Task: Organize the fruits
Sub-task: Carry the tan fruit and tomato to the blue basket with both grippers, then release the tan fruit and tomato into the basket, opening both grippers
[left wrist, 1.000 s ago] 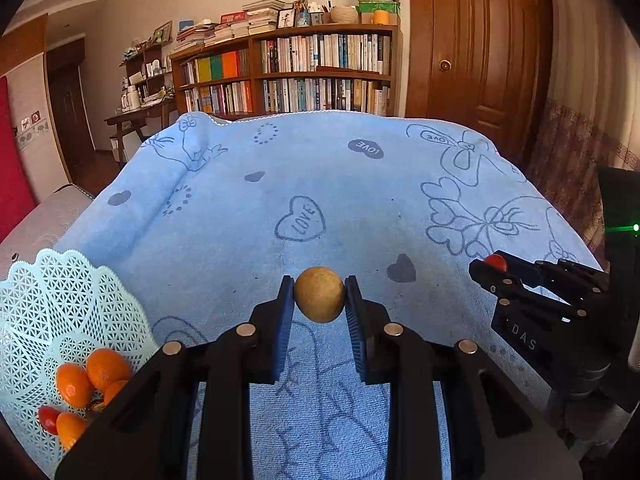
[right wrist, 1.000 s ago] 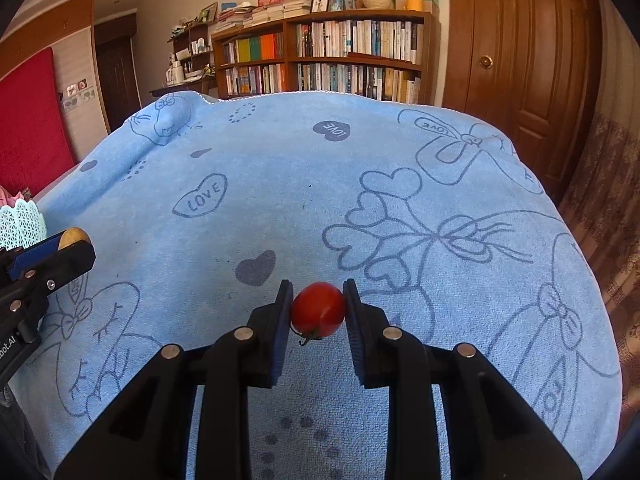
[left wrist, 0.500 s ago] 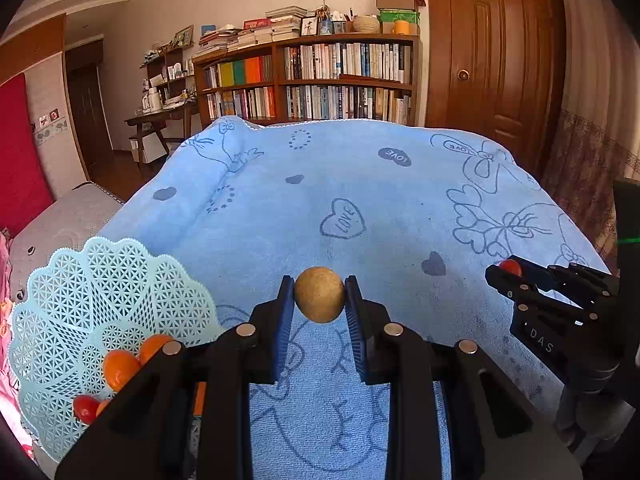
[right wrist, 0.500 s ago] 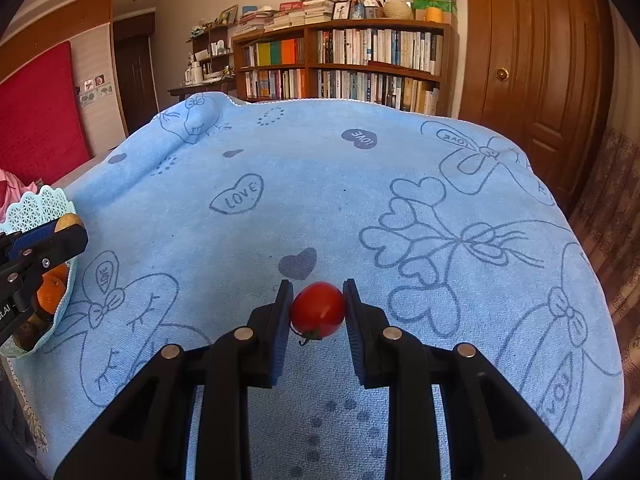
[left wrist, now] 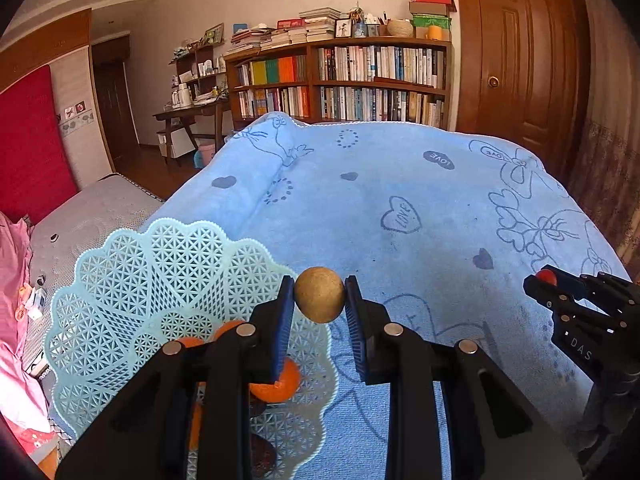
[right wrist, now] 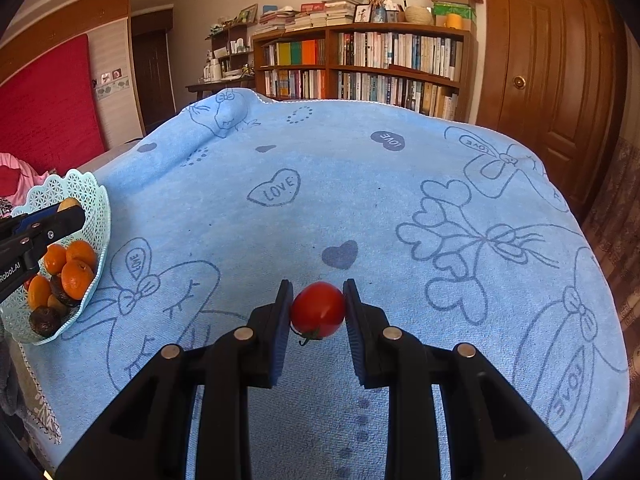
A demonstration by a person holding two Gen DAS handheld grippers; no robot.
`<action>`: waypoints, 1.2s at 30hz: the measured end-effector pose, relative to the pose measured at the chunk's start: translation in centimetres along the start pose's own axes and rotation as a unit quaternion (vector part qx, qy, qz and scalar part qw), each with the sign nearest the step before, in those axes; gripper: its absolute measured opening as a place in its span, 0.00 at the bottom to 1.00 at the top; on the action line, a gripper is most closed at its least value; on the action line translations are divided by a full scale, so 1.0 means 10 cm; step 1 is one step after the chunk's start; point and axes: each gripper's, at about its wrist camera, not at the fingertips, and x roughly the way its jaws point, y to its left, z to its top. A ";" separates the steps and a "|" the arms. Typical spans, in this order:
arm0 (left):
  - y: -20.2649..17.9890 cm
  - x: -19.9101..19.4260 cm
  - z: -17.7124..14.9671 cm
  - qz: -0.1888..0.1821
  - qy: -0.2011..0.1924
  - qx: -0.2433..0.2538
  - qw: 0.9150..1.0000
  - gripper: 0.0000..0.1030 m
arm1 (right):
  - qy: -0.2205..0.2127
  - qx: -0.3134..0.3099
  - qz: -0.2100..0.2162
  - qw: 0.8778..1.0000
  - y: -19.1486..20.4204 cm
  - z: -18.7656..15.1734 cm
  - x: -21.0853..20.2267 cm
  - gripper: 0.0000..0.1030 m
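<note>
The left gripper (left wrist: 319,300) is clamped on a round brown fruit (left wrist: 319,299), held above the near rim of a pale blue lattice basket (left wrist: 132,280). The basket sits at the left edge of a blue towel (right wrist: 360,200) and holds oranges (right wrist: 76,276) and some dark fruits (right wrist: 44,320). The right gripper (right wrist: 318,310) is clamped on a red tomato (right wrist: 318,309) above the middle of the towel, well apart from the basket.
</note>
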 end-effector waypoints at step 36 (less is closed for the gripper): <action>1.57 -0.82 -0.27 0.122 -0.067 -0.094 0.986 0.97 | 0.082 -0.054 0.273 0.957 1.90 0.26 0.15 0.51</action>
